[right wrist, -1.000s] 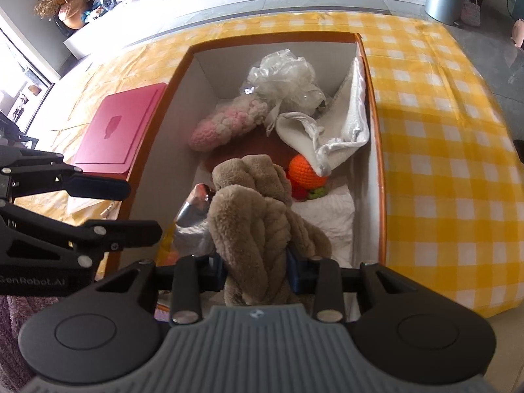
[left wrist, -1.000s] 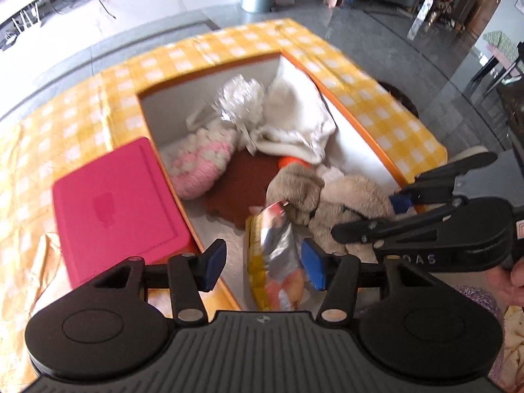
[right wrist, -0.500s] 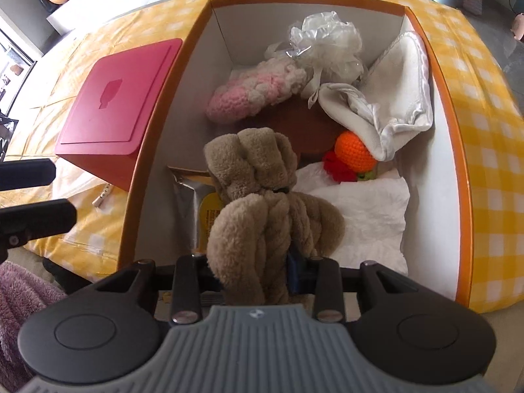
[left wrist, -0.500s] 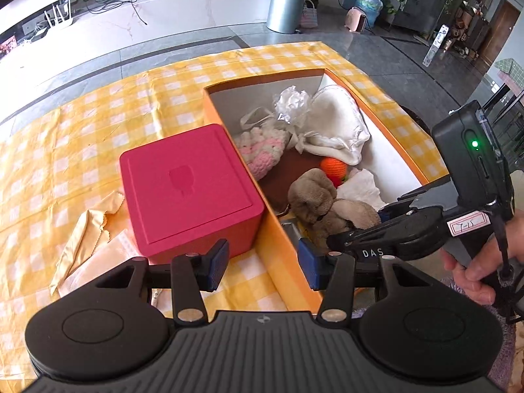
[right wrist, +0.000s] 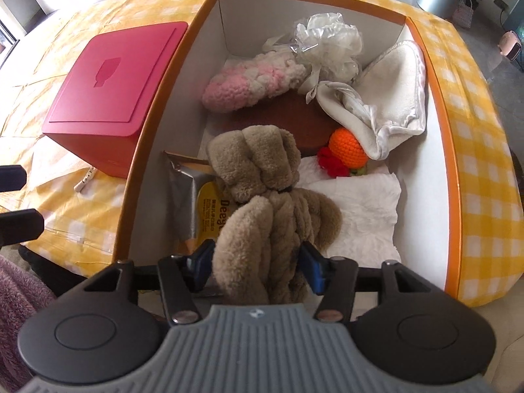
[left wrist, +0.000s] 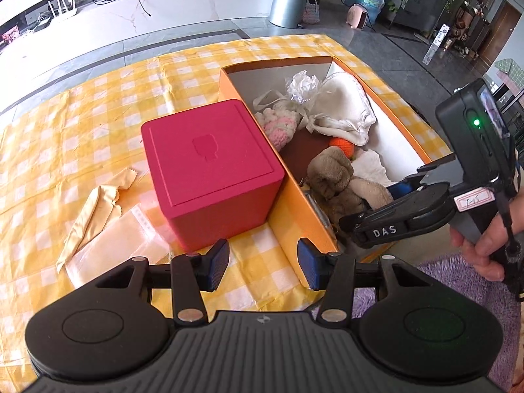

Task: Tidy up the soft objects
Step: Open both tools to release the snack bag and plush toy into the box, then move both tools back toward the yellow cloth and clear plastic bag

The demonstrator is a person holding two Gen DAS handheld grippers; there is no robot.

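Note:
An orange box (right wrist: 448,150) with white walls holds soft things: a brown plush scrunchie (right wrist: 262,196), a pink-and-white crochet piece (right wrist: 242,82), a white gauze ball (right wrist: 327,42), a cream cloth (right wrist: 389,98), an orange crochet ball (right wrist: 347,147), white tissue (right wrist: 357,216) and a snack packet (right wrist: 203,203). My right gripper (right wrist: 255,265) is shut on the scrunchie's near end, low in the box's front. My left gripper (left wrist: 262,265) is open and empty, above the tablecloth in front of the box's near corner (left wrist: 314,229). The scrunchie also shows in the left wrist view (left wrist: 337,177).
A closed pink cube box (left wrist: 209,163) stands against the orange box's left side on the yellow checked tablecloth (left wrist: 98,98). A gold cloth strip (left wrist: 95,203) and white lace cloth (left wrist: 111,242) lie left of it. A purple rug (left wrist: 458,281) lies below the table edge.
My left gripper has drawn back out of the box and up, now before its corner. My right gripper has moved forward and lower into the box, still holding the scrunchie.

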